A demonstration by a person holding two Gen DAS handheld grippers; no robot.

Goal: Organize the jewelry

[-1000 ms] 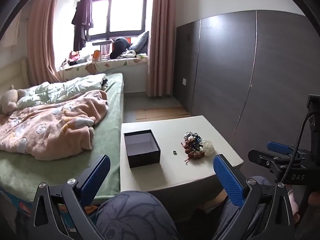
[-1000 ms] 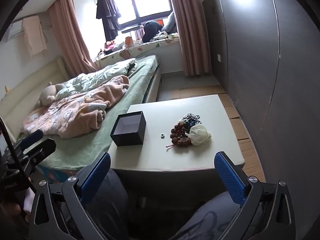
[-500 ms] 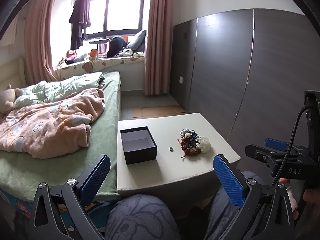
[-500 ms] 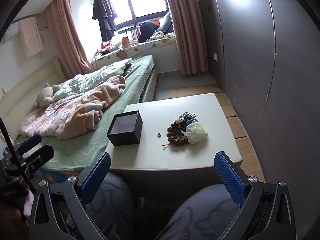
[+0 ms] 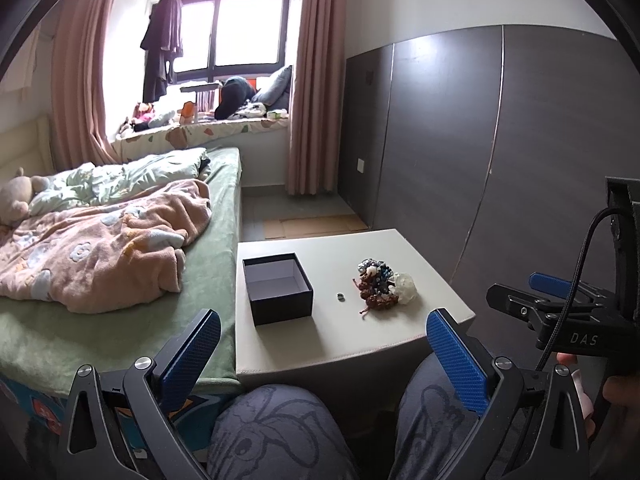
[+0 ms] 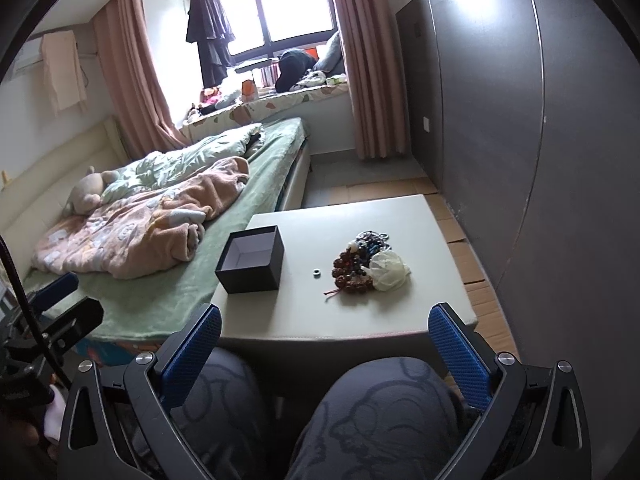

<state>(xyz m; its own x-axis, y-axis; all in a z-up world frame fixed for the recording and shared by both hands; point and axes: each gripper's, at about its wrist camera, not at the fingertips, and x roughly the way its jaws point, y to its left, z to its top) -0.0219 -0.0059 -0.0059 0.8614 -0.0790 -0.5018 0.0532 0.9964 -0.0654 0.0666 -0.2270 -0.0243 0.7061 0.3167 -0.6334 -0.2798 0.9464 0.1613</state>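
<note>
An open, empty black box (image 5: 278, 288) (image 6: 251, 260) stands on the left of a low white table (image 5: 320, 344) (image 6: 352, 320). Right of it lies a pile of jewelry (image 5: 378, 286) (image 6: 360, 258): brown bead bracelets, blue beads and a white flower piece (image 5: 404, 287) (image 6: 387, 270). A small ring (image 5: 341, 296) (image 6: 317, 273) lies between box and pile. My left gripper (image 5: 324, 356) and right gripper (image 6: 325, 354) are both open and empty, held above my knees, short of the table's front edge.
A bed (image 5: 100, 248) with a pink blanket touches the table's left side. A dark panelled wall (image 5: 500, 152) runs along the right. My knees (image 6: 320, 420) sit just under the grippers. The right gripper also shows at the right edge of the left wrist view (image 5: 560, 312).
Both grippers have drawn back and risen a little, so the table looks slightly farther off. Nothing on the table has moved. Both stay open.
</note>
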